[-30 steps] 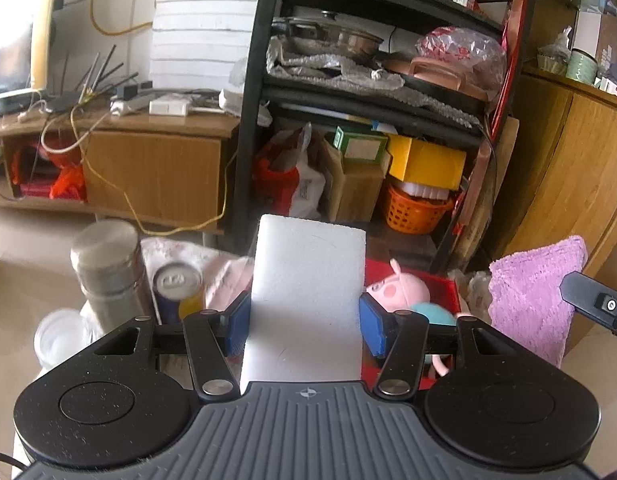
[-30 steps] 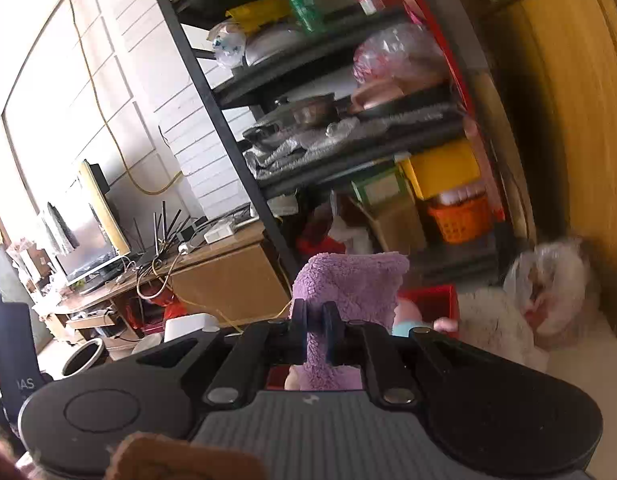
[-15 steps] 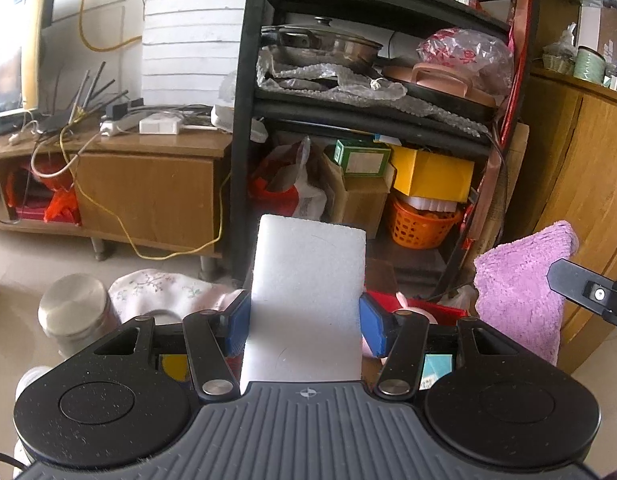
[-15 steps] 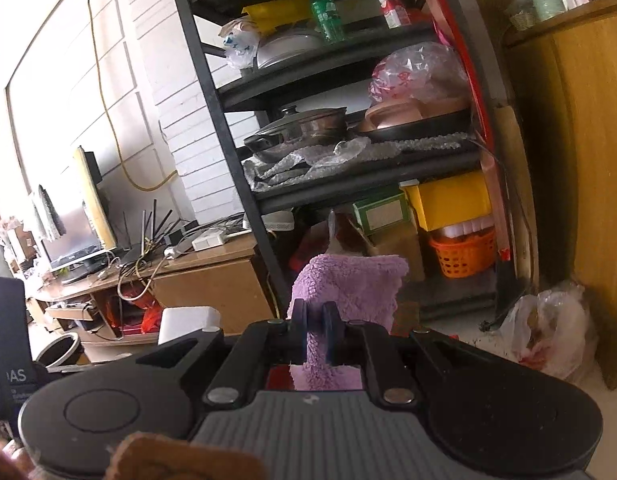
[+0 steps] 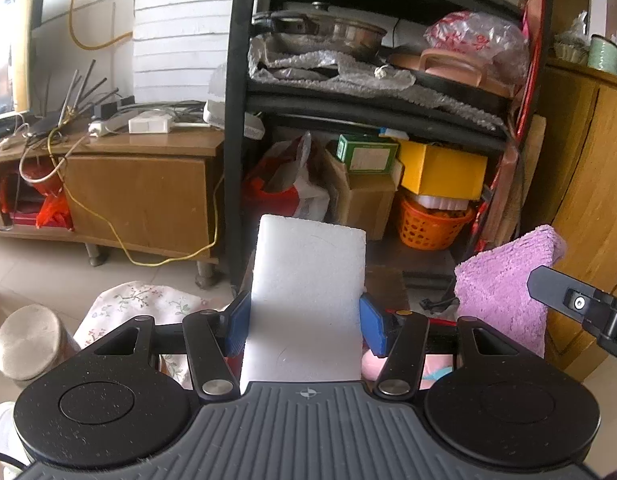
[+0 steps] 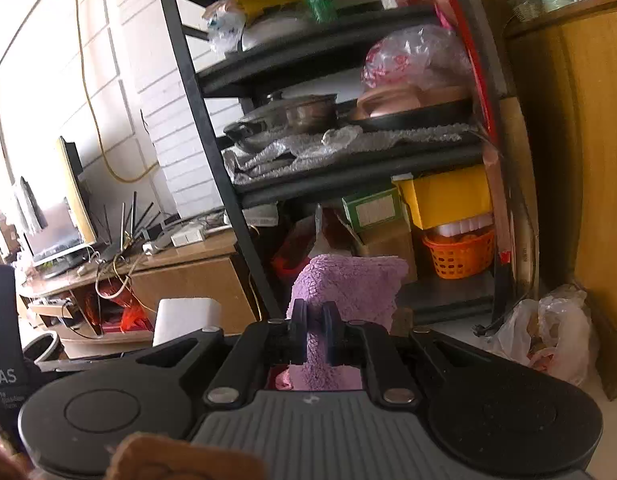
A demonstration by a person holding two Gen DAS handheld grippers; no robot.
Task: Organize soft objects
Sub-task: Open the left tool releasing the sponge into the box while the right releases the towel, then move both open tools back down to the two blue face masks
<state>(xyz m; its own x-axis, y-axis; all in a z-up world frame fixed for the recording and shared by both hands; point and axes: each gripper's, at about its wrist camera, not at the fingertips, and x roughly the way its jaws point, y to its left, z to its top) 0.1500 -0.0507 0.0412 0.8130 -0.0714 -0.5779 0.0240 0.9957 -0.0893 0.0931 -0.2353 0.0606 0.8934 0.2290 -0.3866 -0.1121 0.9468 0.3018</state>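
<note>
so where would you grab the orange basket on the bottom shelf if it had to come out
Take the orange basket by its front rim, coming in from the open front of the shelf. Its wall is thin mesh, so fingers can pinch over the edge; the yellow box sits on top, blocking a reach from above.

1 white foam block [image 5: 304, 300], 1 purple fluffy cloth [image 5: 504, 292], 1 pink plush toy [image 5: 404, 364] (mostly hidden). 2 grippers: left gripper [image 5: 304, 326], right gripper [image 6: 316, 334]. 1 floral cloth [image 5: 136, 308], 1 steel canister [image 5: 28, 340]. 1 black shelf rack [image 5: 234, 120] w/ 1 lidded steel pot [image 5: 324, 32], 1 yellow box [image 5: 444, 172], 1 green box [image 5: 366, 154], 1 orange basket [image 5: 432, 228], 1 cardboard box [image 5: 368, 204]. 1 low wood cabinet [image 5: 140, 196], 1 yellow cable [image 5: 108, 224]. 1 white plastic bag on floor [image 6: 548, 336]. Small items on top shelves too blurred to count.
</note>
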